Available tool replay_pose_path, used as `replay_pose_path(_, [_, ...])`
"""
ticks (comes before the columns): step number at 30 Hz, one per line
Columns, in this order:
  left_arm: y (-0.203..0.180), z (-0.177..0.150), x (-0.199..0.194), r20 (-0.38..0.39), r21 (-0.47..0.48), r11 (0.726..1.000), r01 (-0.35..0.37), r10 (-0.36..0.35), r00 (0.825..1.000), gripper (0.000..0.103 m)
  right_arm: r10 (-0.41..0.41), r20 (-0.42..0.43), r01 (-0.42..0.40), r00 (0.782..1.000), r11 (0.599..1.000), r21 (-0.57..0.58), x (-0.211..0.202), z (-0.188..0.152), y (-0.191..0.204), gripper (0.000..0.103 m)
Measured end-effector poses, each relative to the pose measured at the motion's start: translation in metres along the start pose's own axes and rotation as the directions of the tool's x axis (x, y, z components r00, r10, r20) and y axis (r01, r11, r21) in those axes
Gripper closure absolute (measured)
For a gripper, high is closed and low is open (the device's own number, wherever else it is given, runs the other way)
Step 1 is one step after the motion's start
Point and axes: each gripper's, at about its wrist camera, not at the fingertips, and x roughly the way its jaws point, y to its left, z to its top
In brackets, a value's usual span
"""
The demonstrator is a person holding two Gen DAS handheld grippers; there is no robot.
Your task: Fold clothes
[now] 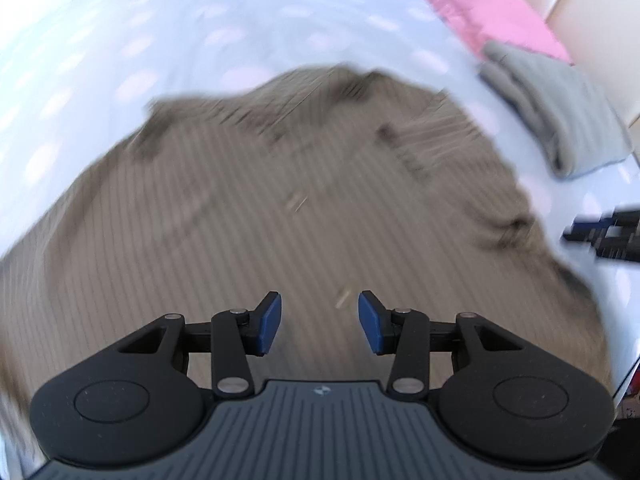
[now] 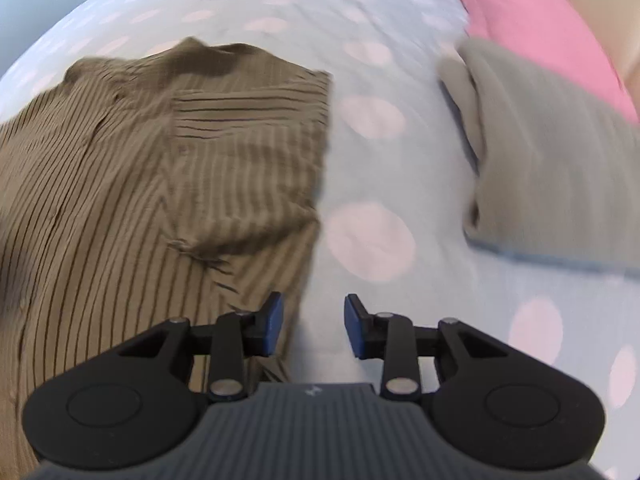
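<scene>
A brown striped shirt [image 1: 260, 208] lies spread and rumpled on a pale blue bedsheet with pink dots [image 1: 120, 40]. My left gripper [image 1: 319, 322] is open and empty above the shirt's near part. The shirt also shows in the right wrist view [image 2: 140, 184], with a sleeve folded over at its right side. My right gripper [image 2: 314, 326] is open and empty, over the shirt's right edge and the sheet [image 2: 372, 152]. The right gripper shows in the left wrist view at the right edge [image 1: 608, 234].
A folded grey garment [image 1: 560, 120] lies at the right on the sheet, also in the right wrist view [image 2: 552, 160]. A pink pillow [image 1: 480, 4] lies behind it, also in the right wrist view [image 2: 540, 28]. A cream headboard [image 1: 592, 0] stands at the far right.
</scene>
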Motion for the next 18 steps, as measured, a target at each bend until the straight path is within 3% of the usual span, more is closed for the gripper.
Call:
replay_pose_path(3, [-0.027, 0.034, 0.022, -0.003, 0.026, 1.000, 0.005, -0.005, 1.000, 0.062, 0.074, -0.009, -0.074, 0.997, 0.997, 0.023, 0.002, -0.007, -0.010, 0.066])
replay_pose_path(6, [-0.051, 0.058, 0.046, -0.007, 0.067, 0.998, -0.002, 0.002, 1.000, 0.062, 0.109, -0.014, -0.110, 0.994, 0.994, -0.030, 0.003, -0.013, -0.003, 0.066])
replay_pose_path(12, [-0.086, 0.096, 0.097, 0.002, 0.136, 0.991, -0.014, 0.014, 1.000, 0.062, 0.108, -0.014, -0.109, 0.994, 0.987, -0.114, 0.015, -0.022, 0.008, 0.066])
replay_pose_path(18, [-0.111, 0.150, 0.139, 0.019, 0.178, 0.984, 0.016, -0.020, 1.000, 0.062, 0.164, -0.056, -0.169, 0.985, 0.981, -0.097, 0.024, -0.021, 0.002, 0.066])
